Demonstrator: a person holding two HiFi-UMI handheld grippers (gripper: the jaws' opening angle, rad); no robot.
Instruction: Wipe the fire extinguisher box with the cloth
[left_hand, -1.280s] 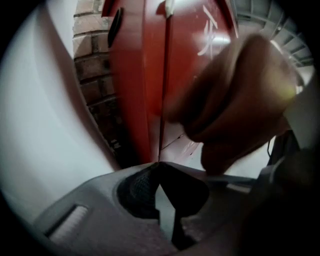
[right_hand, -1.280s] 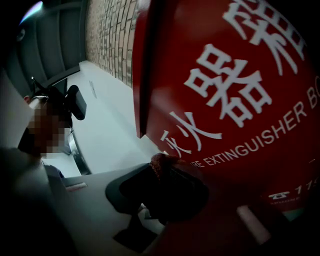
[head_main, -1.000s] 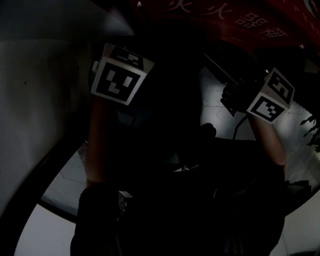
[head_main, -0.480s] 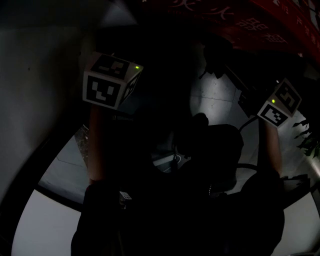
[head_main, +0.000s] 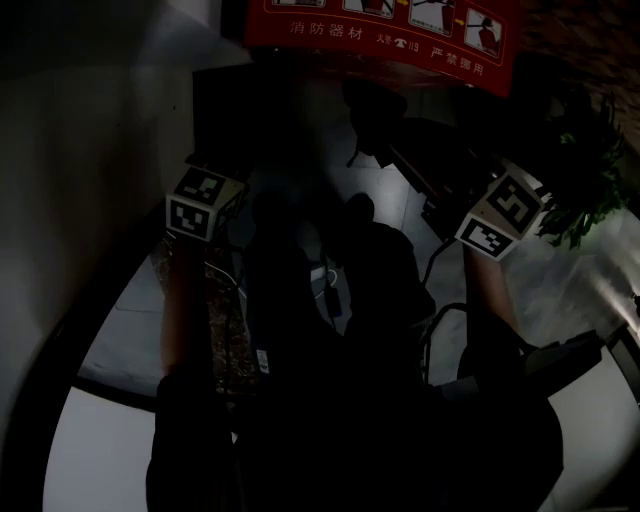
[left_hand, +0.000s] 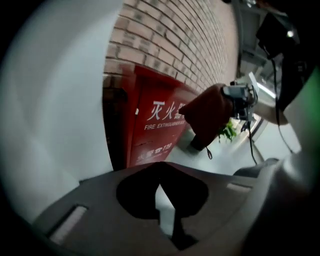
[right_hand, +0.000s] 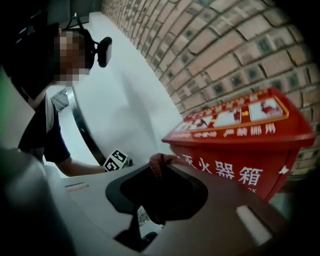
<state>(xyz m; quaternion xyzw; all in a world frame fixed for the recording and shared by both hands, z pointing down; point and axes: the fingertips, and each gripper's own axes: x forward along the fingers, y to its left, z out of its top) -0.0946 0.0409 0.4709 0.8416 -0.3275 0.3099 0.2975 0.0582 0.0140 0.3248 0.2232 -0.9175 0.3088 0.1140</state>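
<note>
Box (right_hand: 240, 150), red, white-lettered, door closed, sits right of frame. Right gripper (right_hand: 161, 195) pinches a dark-red cloth (right_hand: 156, 165); left gripper (left_hand: 161, 190) jaws meet on nothing.

A brick wall (right_hand: 225, 45) rises over a pale floor (left_hand: 225, 162) (the head view is dim), a leafy plant (head_main: 590, 190) nearby.

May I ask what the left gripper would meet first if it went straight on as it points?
Probably the red front of the fire extinguisher box; the left gripper points at it, nothing between, though depth is unclear.
</note>
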